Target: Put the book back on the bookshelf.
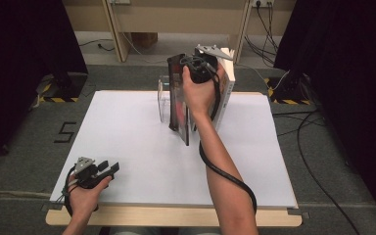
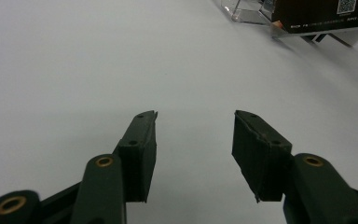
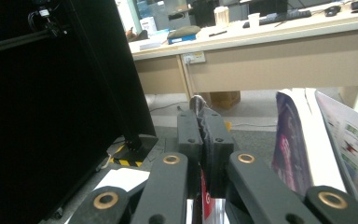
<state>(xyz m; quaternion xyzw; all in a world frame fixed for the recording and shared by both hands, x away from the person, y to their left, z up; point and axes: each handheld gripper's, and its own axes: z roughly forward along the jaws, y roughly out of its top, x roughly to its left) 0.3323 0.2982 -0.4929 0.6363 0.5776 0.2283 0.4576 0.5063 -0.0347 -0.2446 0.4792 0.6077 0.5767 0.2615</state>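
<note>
Black-covered, a thin book [image 1: 177,98] stands near the top centre of the high view, pinched at its upper edge by the right gripper [image 1: 203,61]. At the lower left, the left gripper [image 1: 108,169] rests on the white table [image 1: 127,142], jaws wide apart.

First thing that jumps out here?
The right gripper, raised over the table's far middle, shut on a thin dark book pulled up from a row of books in a clear stand. The left gripper rests open at the white table's near-left corner.
</note>
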